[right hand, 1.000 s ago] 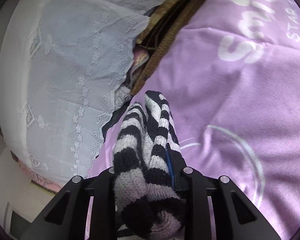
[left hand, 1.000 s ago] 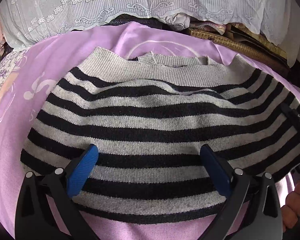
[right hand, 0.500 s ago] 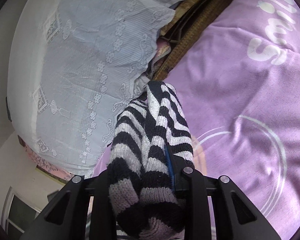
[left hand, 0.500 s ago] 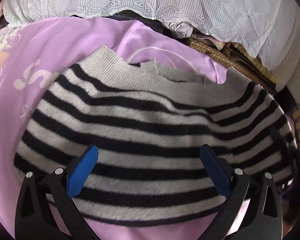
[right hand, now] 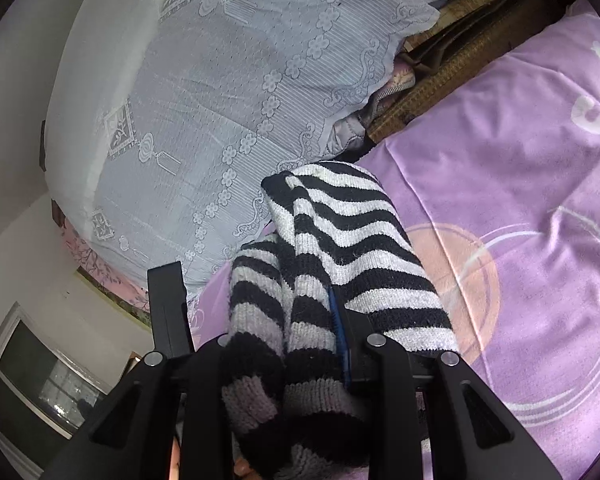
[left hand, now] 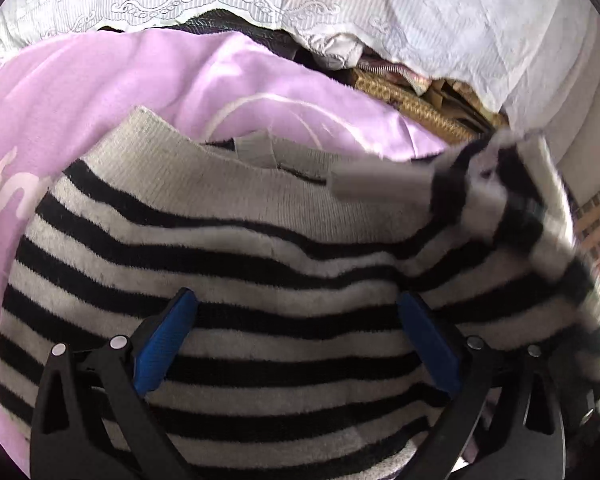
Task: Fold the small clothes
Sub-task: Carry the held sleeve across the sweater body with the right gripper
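Note:
A small black-and-grey striped knit sweater (left hand: 228,240) lies flat on a purple blanket (left hand: 100,80), its neckline away from me. My left gripper (left hand: 296,320) is open, its blue pads (left hand: 168,332) hovering over the lower body of the sweater. My right gripper (right hand: 300,344) is shut on the bunched right side of the sweater (right hand: 340,248) and holds it lifted. In the left wrist view that lifted part (left hand: 500,196) shows blurred, swinging in over the sweater's right shoulder.
White lace fabric (right hand: 220,100) covers a pile behind the blanket. A woven straw mat edge (left hand: 420,108) and other clothes lie at the blanket's far edge. A window (right hand: 32,392) and white wall are at the lower left of the right wrist view.
My right gripper has lifted the sweater's right side and carried it up and inward over the body. The left gripper has stayed open above the lower part.

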Demonstrator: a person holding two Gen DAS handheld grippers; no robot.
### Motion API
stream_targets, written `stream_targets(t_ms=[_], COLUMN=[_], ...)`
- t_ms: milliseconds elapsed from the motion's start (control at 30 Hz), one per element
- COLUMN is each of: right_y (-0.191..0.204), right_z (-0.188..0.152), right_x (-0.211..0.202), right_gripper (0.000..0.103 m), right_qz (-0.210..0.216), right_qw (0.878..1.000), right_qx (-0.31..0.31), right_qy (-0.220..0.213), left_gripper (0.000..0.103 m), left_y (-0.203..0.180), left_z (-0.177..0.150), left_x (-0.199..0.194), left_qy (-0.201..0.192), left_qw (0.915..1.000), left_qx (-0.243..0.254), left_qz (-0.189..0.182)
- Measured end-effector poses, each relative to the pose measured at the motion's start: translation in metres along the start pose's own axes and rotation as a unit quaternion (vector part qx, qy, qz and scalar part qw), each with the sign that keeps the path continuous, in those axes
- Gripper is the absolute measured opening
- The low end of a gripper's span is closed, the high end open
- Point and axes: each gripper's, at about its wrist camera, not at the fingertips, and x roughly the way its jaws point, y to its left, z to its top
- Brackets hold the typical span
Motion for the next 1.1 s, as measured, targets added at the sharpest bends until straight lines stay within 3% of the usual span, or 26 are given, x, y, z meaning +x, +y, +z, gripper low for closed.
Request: stream_targets(t_ms=[233, 367, 533, 833, 967, 1100], right_y=[0.014, 0.026, 0.041, 0.075, 0.090, 0.107], right_z=[-0.008, -0.017, -0.021, -0.023, -0.028, -0.037], right_x=[0.005, 0.009, 0.016, 0.040, 0.053, 0.069], right_gripper=[0.028, 0.028, 0.028, 0.028, 0.028, 0.028], right_qz=[0.005, 0.003, 0.008, 0.034, 0.044, 0.051], right_qw=[1.000, 0.998, 0.998, 0.997, 0.995, 0.994], right_qx=[-0.023, -0.050, -0.064, -0.067, -0.074, -0.082], right_qy=[0.015, 0.023, 0.024, 0.033, 0.041, 0.053], left_gripper=[0.098, 0.098, 0.098, 0.098, 0.098, 0.098], left_y=[0.029, 0.027, 0.040, 0.074, 0.092, 0.105], left_z=[0.023, 0.033, 0.043, 0.060, 0.067, 0.070], left_x=[0.017, 0.017, 0.009, -0.013, -0.023, -0.039], left_qy=[0.011, -0.001, -0.013, -0.039, -0.046, -0.063], left_qw=[0.9990, 0.9995, 0.9992, 0.9982, 0.9977, 0.9967], left_qx=[-0.043, -0.026, -0.033, -0.044, -0.050, -0.030], left_qz=[-0.005, 0.016, -0.017, -0.009, 0.000, 0.041])
